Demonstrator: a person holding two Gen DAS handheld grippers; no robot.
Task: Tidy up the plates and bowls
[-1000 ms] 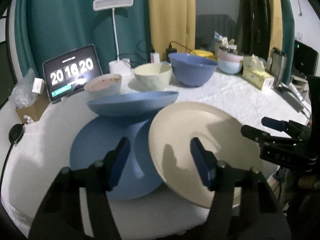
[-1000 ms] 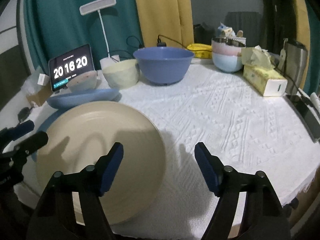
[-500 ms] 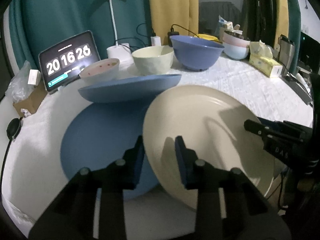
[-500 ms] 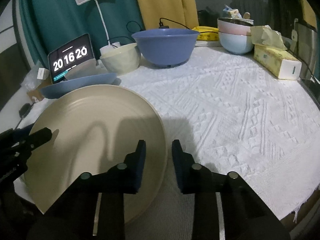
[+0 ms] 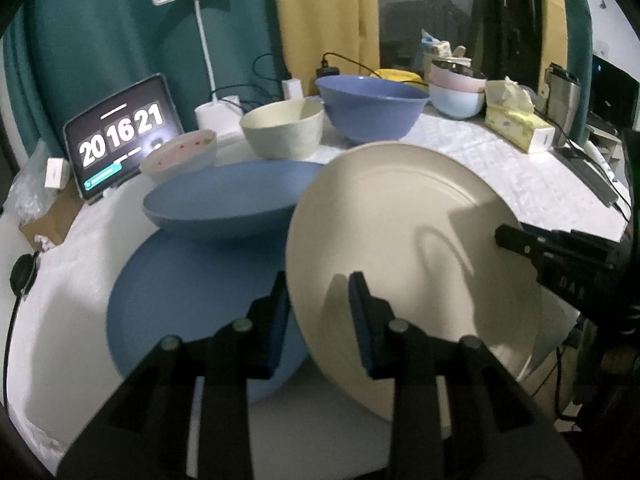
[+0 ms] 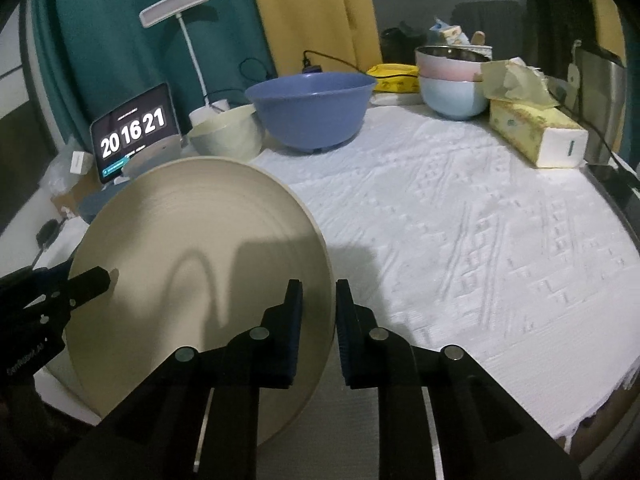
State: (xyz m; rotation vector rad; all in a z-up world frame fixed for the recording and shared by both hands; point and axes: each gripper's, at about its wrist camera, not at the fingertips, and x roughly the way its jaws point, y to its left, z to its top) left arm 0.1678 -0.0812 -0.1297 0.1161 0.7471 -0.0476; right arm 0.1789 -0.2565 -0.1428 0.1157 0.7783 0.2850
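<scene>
Spanning both claws: cream plate [image 5: 404,248], clamped at opposite rim edges by left claw [image 5: 318,312] and right claw [image 6: 318,316], jaws just closed; tilted, raised beside blue plate [image 5: 192,304] on table [image 6: 460,232]

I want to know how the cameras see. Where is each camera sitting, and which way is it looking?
Left wrist view: sits on the left gripper, looking down along its fingers at the cream plate whose rim they pinch; the right gripper's tip pokes in from the right.
Right wrist view: sits on the right gripper, clamped on the plate's opposite rim, with the white tablecloth beyond.
Both share the plate, the big blue bowl and the clock tablet.
</scene>
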